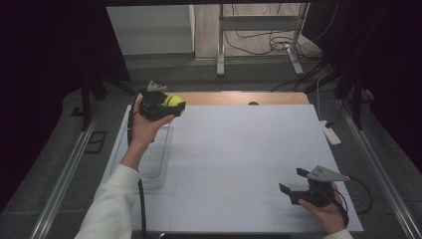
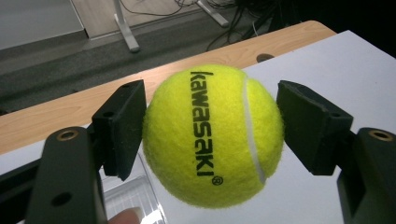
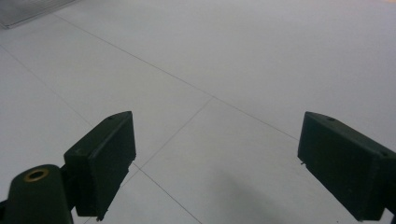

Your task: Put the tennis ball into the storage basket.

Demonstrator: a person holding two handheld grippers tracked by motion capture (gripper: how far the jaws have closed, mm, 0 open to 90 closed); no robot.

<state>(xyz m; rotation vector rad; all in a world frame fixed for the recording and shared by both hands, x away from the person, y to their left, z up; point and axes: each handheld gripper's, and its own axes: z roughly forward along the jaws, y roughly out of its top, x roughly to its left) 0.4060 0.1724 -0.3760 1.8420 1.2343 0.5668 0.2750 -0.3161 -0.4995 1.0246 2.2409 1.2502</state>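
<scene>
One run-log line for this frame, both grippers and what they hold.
left gripper: shut on tennis ball, raised over far-left table | right gripper: open, nothing between jaws, near right edge | clear tray: below left hand

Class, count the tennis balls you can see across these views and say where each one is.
1. The tennis ball sits between the jaws of the left gripper, raised over the far left of the table. Nothing suggests another is hidden.

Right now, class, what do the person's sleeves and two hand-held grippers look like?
Each hand-held gripper, left and right, is black, with two blocky, flat-faced jaws and brass-ringed holes in the jaw arms. A grey three-cornered plate tops the right one. Black cables trail from both. The sleeves are white.
</scene>
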